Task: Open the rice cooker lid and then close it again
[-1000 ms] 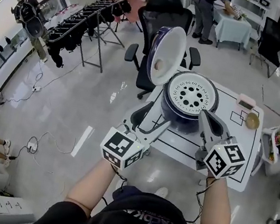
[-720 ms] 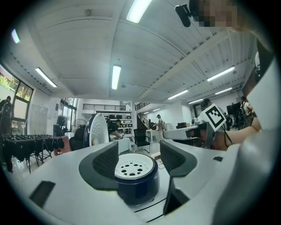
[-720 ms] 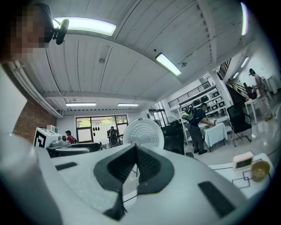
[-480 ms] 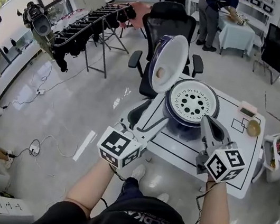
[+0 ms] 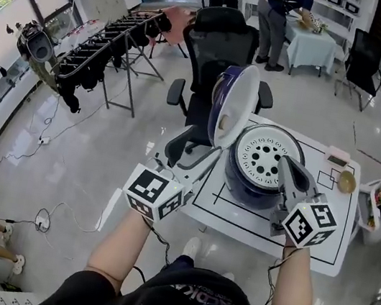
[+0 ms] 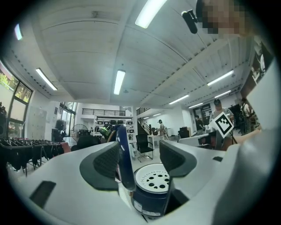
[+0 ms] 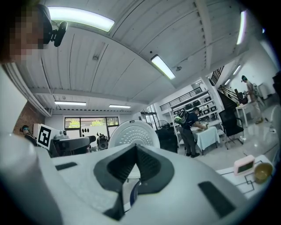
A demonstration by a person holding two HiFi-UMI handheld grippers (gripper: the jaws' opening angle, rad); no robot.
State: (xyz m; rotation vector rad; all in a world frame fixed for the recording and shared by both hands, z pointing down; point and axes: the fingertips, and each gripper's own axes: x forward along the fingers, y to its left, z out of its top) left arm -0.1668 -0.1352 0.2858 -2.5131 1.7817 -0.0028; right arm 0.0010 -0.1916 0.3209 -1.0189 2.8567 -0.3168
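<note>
Status: step 1 of 2 done, with lid (image 5: 234, 105) upright at left rim of rice cooker (image 5: 264, 170) on counter (image 5: 307, 238). Remaining: closing. Left gripper (image 5: 204, 159) jaws wide apart, framing lid edge, no grip evident. Right gripper (image 5: 287, 164) jaws fully together, empty, at near right of pot.

Bright ceiling strips (image 6: 118, 82), glossy floor (image 5: 88, 152) glare (fisheye-bent edges, dark corners).
</note>
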